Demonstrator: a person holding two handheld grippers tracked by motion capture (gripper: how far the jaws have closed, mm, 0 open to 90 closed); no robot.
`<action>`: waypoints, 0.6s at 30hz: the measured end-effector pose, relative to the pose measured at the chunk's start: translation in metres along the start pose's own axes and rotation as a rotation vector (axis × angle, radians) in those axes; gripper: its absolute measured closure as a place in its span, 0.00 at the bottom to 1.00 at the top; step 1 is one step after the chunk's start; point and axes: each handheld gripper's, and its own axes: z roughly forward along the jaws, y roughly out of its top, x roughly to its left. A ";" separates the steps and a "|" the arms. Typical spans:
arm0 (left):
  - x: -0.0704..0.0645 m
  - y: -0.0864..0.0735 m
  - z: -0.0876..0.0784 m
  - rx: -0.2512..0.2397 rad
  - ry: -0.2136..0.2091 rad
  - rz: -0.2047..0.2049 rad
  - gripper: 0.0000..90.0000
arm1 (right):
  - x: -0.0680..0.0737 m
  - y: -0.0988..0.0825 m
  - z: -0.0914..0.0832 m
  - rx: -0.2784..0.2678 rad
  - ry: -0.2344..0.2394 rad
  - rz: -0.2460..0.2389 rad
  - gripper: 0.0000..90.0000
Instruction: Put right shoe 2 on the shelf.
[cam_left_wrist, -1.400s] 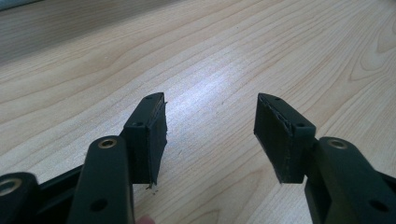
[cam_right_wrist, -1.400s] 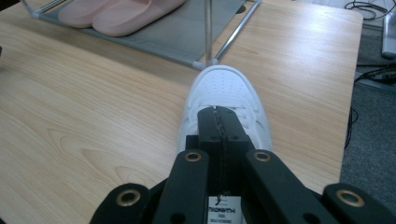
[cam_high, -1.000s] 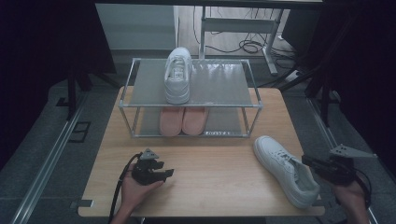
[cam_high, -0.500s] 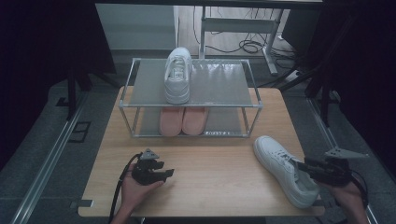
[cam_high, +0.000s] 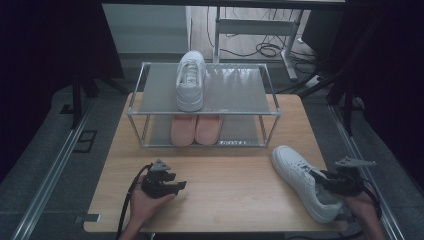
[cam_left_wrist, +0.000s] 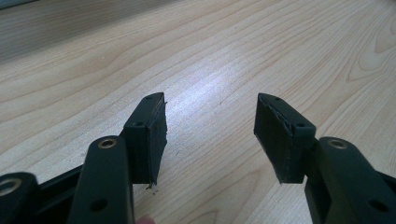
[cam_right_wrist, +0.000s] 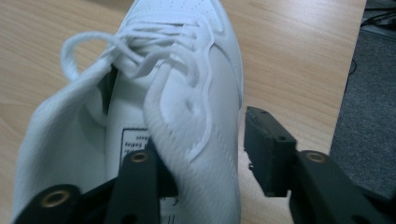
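A: What has moved since a second ago?

B: The right gripper (cam_high: 320, 179) has come down onto the white shoe (cam_high: 304, 180) at the right of the worktop (cam_high: 225, 200). Its jaws swung wide and have just been closing a little, with the shoe's side wall between them.

A: And from the left?

B: The left gripper (cam_high: 176, 186) has kept its place, resting low over the near left part of the worktop in the person's hand (cam_high: 147, 205). Its jaws stand apart with bare wood between them, so it is released.

A: In the middle?

B: A metal rack (cam_high: 205, 112) stands at the back. A second white shoe (cam_high: 190, 80) lies on its top shelf and a pair of pink shoes (cam_high: 196, 128) sits on the lower one.

A: Is the right gripper grasping?

B: In the right gripper view one jaw is inside the shoe's opening against the wall, the other stands off the outside with a gap showing. So it straddles the wall without pinching it. The shoe lies on the wood near the right edge, toe pointing toward the rack.
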 end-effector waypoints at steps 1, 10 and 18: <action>0.000 0.000 0.000 0.000 0.000 0.000 0.49 | 0.000 0.000 0.001 0.001 0.007 0.001 0.71; 0.000 0.000 0.000 0.000 0.000 0.000 0.49 | 0.001 0.001 0.002 0.000 -0.030 0.001 0.86; 0.000 0.000 0.000 0.001 0.000 -0.001 0.49 | 0.002 -0.001 0.000 -0.041 -0.026 0.022 0.90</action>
